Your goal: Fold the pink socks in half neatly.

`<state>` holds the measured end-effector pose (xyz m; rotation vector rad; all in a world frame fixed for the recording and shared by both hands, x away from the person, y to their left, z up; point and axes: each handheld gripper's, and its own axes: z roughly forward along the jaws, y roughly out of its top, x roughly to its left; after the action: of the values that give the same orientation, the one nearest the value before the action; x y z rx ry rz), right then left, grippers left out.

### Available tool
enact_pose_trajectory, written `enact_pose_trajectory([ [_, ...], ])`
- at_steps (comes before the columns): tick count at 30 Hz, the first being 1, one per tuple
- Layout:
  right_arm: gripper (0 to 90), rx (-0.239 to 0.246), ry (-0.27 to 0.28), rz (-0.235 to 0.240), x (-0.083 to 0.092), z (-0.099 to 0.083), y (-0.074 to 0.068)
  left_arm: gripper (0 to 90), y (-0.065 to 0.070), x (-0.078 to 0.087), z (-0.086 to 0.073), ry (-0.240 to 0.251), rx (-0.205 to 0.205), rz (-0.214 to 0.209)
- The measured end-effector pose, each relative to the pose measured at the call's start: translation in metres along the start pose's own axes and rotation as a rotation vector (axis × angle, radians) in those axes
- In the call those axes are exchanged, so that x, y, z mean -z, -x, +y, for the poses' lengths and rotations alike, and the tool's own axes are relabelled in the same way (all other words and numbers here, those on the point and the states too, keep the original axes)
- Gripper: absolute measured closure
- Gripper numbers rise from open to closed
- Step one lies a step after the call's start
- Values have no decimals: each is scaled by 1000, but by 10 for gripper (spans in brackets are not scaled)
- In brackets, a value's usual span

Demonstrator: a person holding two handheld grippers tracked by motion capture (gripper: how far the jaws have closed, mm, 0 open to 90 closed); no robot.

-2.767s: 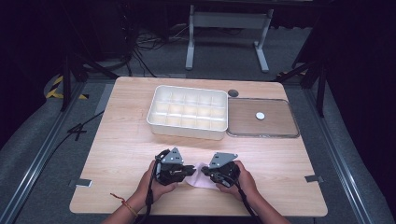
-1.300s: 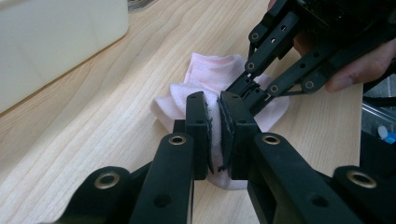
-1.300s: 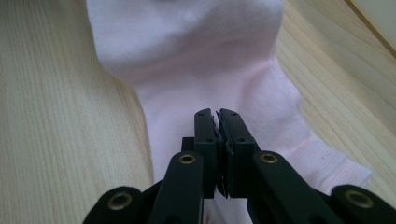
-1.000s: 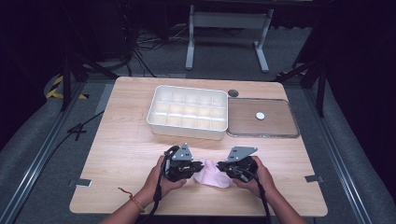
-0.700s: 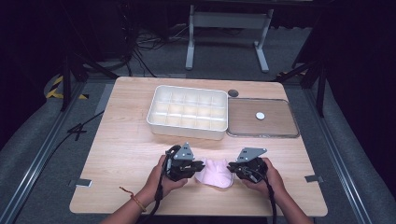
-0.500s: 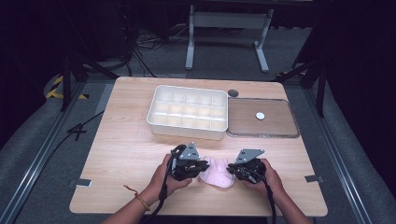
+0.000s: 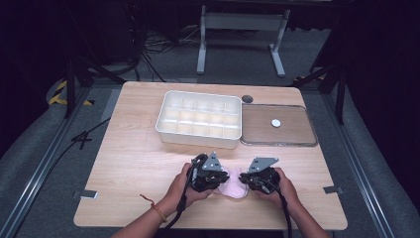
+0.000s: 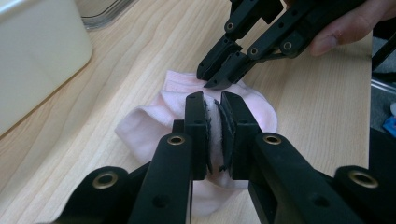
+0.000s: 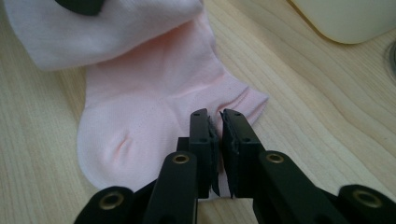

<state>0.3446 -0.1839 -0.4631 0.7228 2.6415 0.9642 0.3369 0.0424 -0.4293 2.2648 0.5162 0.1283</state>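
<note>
Both grippers, left (image 8: pixel 213 114) and right (image 9: pixel 216 128), clamp my pink sock (image 9: pixel 154 98); no writing readable; sock's far end hidden under fold.

We hold our forearms in from the near edge, angled toward each other, each hand wrapped round the body of its tool, with a thin cord bracelet (image 7: pixel 150 207) on our left wrist. Our left gripper (image 7: pixel 218 176) points inward to the right, its jaws pressed together on a fold of the pink sock (image 8: pixel 210 125), while our left hand (image 7: pixel 182 187) cups it from behind. Our right gripper (image 7: pixel 246 179) faces it, just beside it tip to tip, jaws clamped close on the sock's edge, with our right hand (image 7: pixel 280 186) behind.
</note>
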Motion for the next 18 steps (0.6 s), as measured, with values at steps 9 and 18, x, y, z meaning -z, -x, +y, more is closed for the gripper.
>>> enact_pose_trajectory([
  [9, 814, 6, 5, 5, -1, -1, -2, 824, 2, -14, 2, -16, 4, -9],
  [18, 817, -39, 12, 35, -2, -3, 4, 824, 7, -19, 6, -16, -9, -28],
])
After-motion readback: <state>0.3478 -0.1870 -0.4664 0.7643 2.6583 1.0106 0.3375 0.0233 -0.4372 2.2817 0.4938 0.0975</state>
